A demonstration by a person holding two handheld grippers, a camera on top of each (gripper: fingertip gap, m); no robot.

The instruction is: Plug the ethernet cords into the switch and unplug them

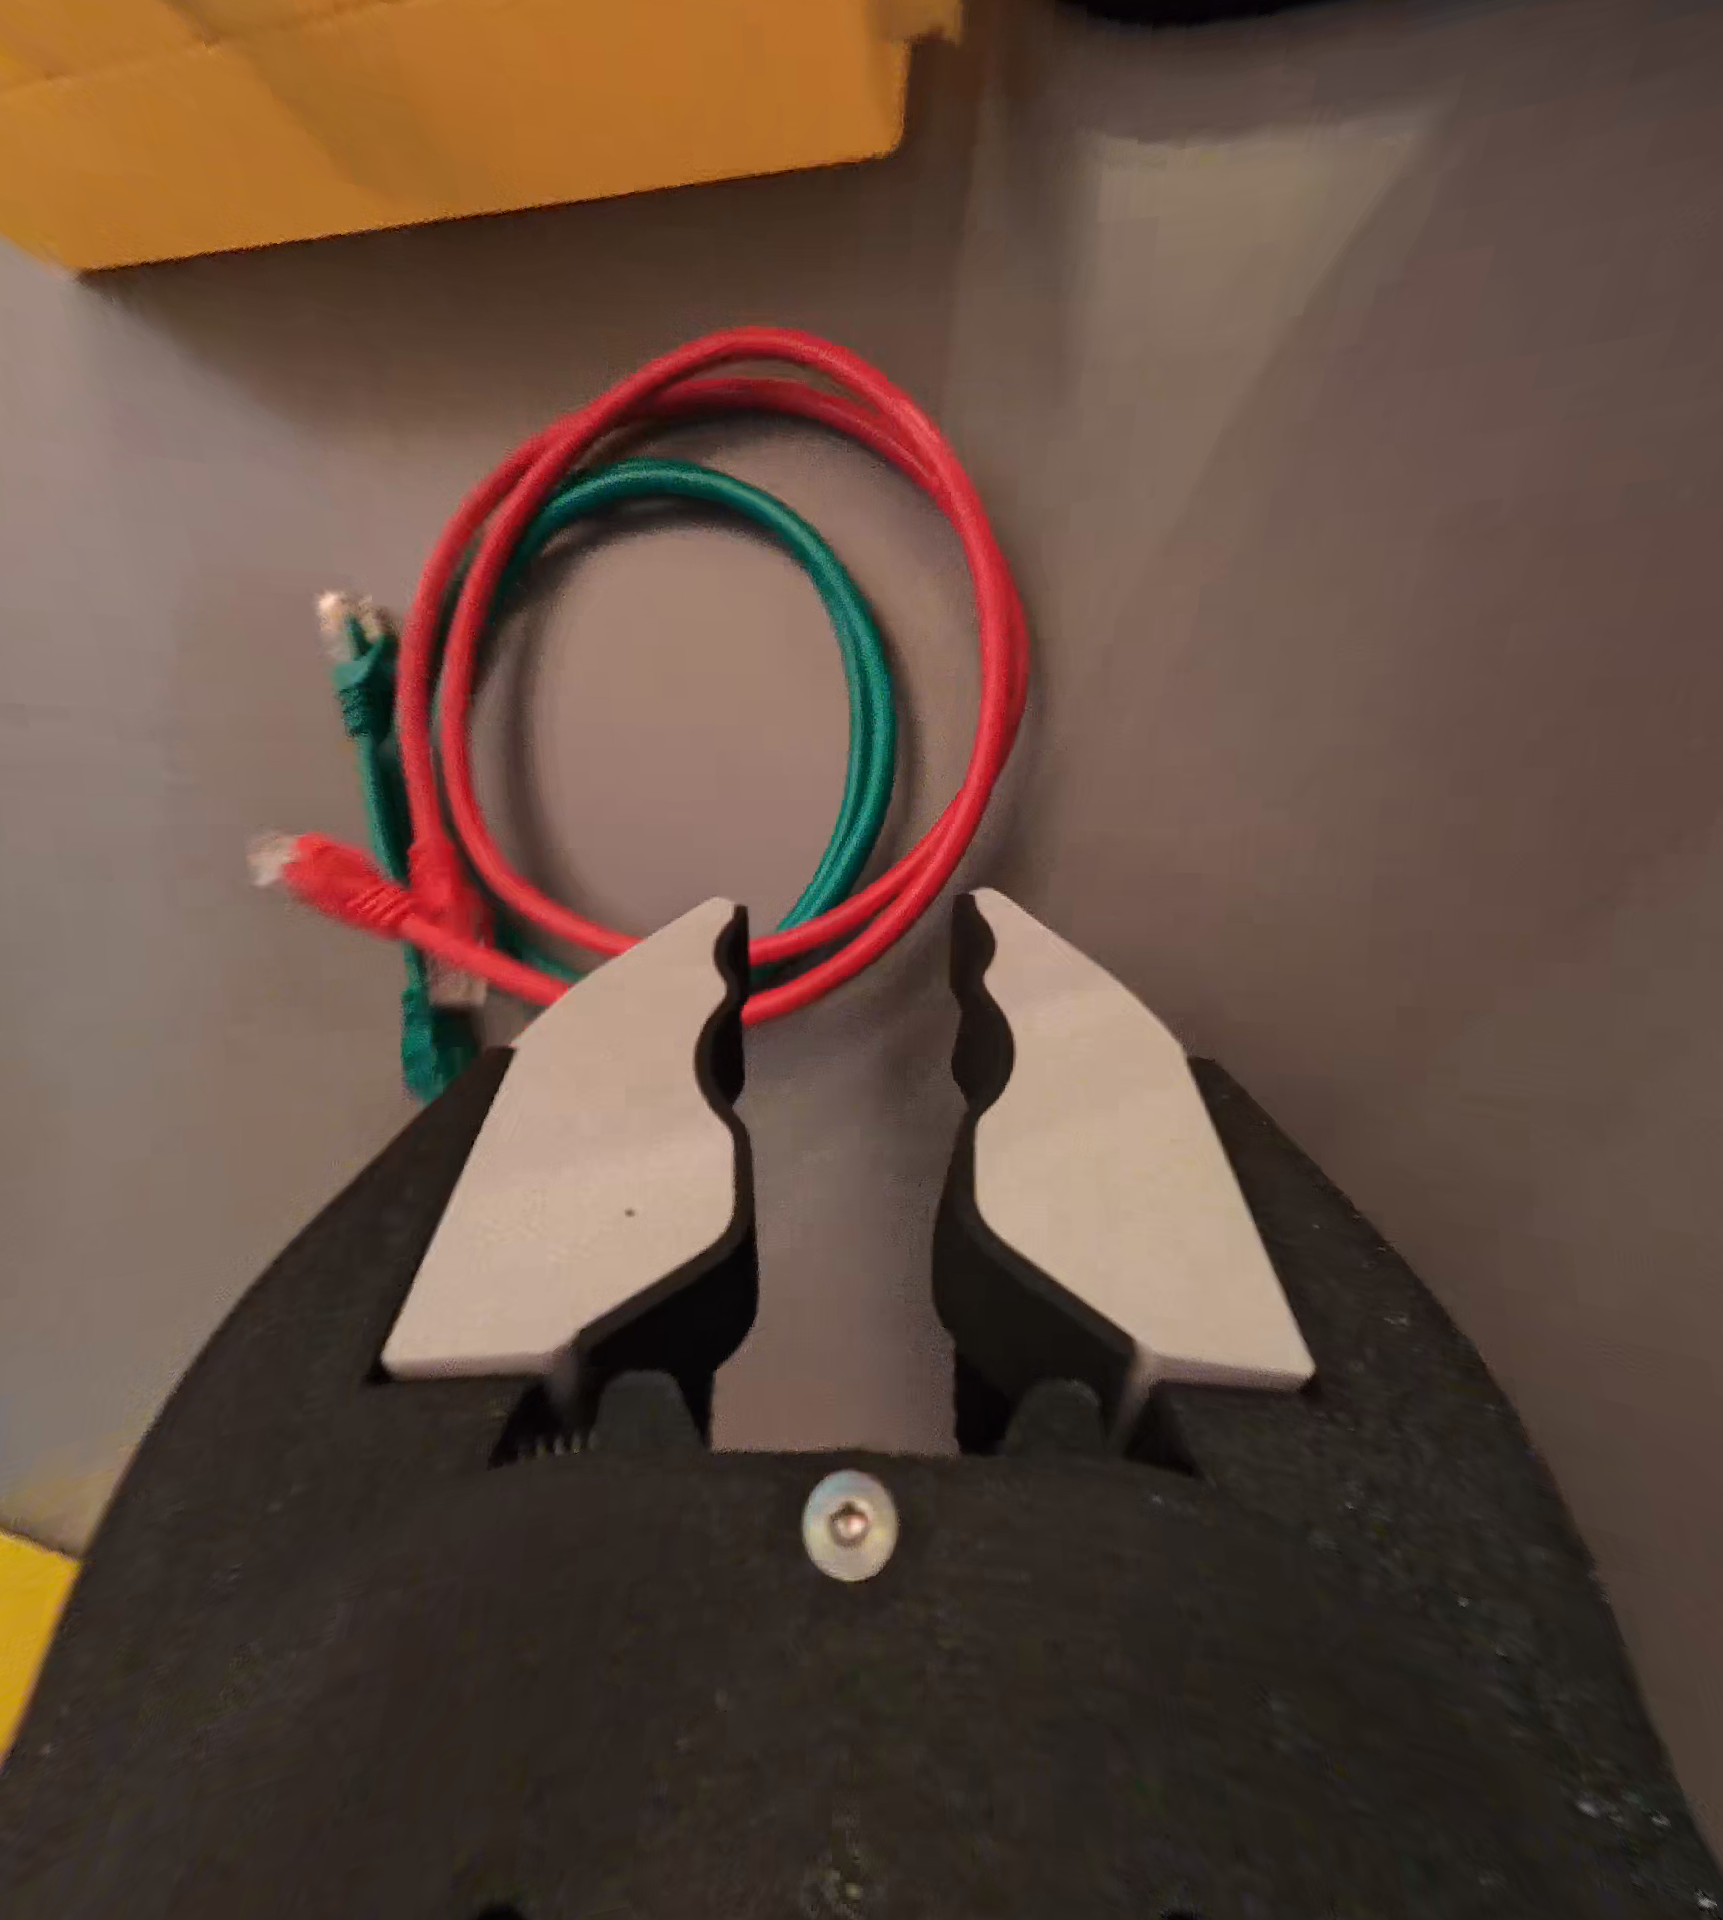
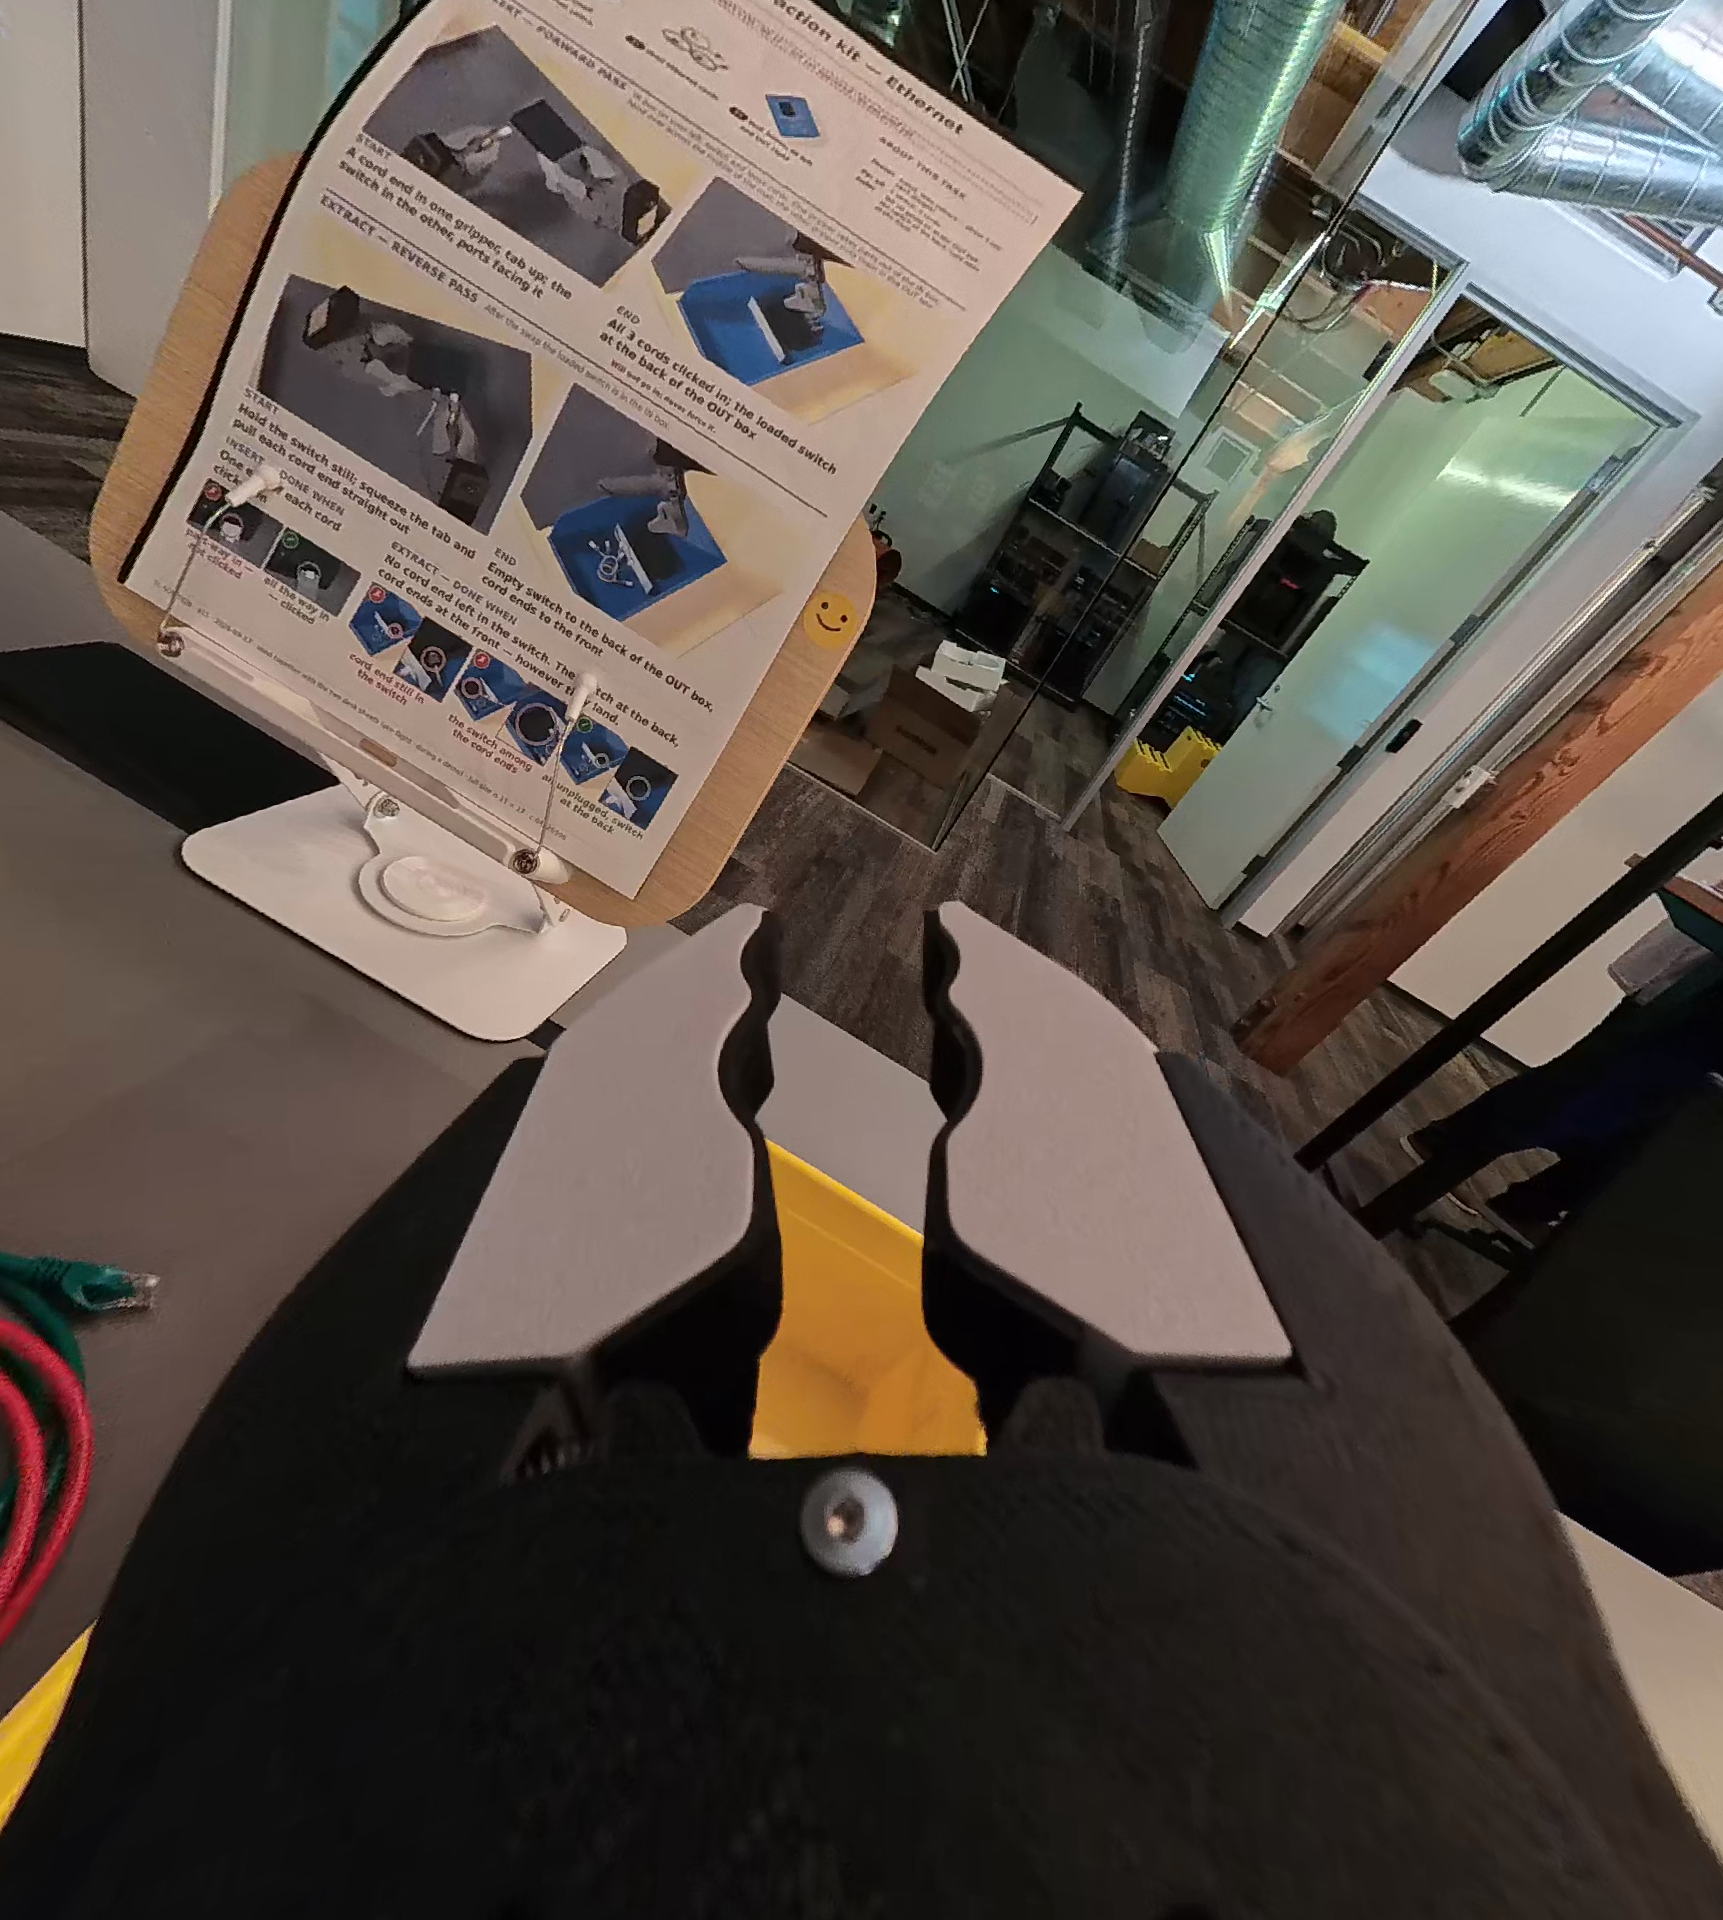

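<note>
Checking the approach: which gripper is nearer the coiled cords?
Left. Left gripper hangs open right over the cords; right gripper points away, cords at its left.

red cord [image 1: 992,623], green cord [image 1: 867,707], yellow box [image 1: 421,125]

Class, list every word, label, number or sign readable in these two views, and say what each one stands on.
White printed instruction sheet on a wooden board: headings and captions, wording not copied here; smallest print unreadable.
Round yellow smiley-face sticker on that board: a sign, no words.
Red cord, green cord: no writing visible.
</note>
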